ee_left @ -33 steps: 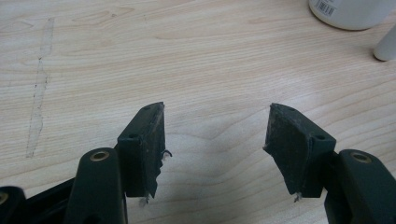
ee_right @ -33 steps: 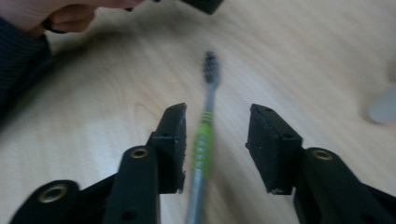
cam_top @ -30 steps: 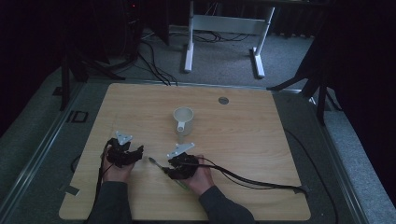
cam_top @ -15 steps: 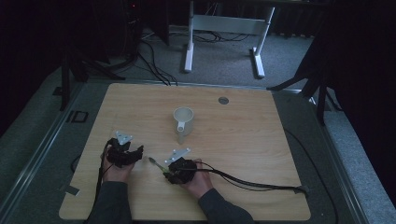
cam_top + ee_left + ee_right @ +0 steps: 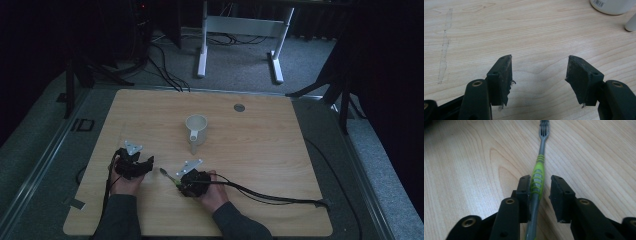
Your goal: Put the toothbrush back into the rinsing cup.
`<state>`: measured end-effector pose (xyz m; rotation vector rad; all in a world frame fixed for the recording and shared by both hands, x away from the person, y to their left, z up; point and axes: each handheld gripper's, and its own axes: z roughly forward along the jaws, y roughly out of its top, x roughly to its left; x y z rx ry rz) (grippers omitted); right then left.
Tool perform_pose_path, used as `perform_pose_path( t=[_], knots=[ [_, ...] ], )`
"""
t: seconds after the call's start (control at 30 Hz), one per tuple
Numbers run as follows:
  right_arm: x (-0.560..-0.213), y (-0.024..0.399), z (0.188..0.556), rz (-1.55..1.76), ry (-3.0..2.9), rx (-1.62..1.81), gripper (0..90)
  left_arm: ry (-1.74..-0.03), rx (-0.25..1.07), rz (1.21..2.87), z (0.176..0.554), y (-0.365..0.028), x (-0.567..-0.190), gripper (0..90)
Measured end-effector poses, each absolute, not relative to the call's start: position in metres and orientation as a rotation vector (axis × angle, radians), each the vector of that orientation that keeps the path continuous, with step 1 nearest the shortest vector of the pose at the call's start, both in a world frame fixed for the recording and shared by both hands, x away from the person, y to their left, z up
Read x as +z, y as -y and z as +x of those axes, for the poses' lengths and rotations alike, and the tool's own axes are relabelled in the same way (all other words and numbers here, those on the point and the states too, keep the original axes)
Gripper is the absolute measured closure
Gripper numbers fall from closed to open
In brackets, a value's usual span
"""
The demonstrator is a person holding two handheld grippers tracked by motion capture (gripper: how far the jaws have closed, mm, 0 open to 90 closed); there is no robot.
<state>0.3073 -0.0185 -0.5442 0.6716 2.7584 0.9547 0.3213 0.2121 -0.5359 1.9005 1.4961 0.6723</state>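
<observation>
A grey and green toothbrush [image 5: 538, 173] lies flat on the wooden table [image 5: 260, 150], its bristle head pointing away from my right gripper [image 5: 541, 181]. The jaws stand around its green grip: the handle touches one jaw, and a narrow gap shows before the other. In the high view the toothbrush [image 5: 167, 174] sticks out to the left of the right gripper [image 5: 179, 181], near the table's front. My left gripper [image 5: 540, 58] is open wide over bare wood, and in the high view the left gripper [image 5: 148, 162] rests at the front left.
A white mug [image 5: 196, 128] stands upright near the table's middle, its handle toward the person; the mug's base [image 5: 611, 5] and handle show at the top right of the left gripper view. A small round disc [image 5: 239, 107] sits at the far edge. Cables trail right.
My right gripper has shifted slightly toward the person's side of the table. The left gripper and the mug have stayed where they were.
</observation>
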Motion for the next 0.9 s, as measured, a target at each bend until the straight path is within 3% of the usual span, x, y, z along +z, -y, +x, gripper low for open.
perform_pose_path(
  t=[0.5, 0.9],
  knots=[
    [-0.5429, 0.0176, 0.3078, 0.620, -2.769, 0.920, 81.1, -1.499, 0.671, 1.899, 0.3215, -0.2122, -0.5363, 38.7],
    [-0.5421, 0.0223, 0.3099, 0.620, -2.739, 0.898, 82.5, -1.503, 0.676, 1.891, 0.3211, -0.2150, -0.5346, 38.8]
  ],
)
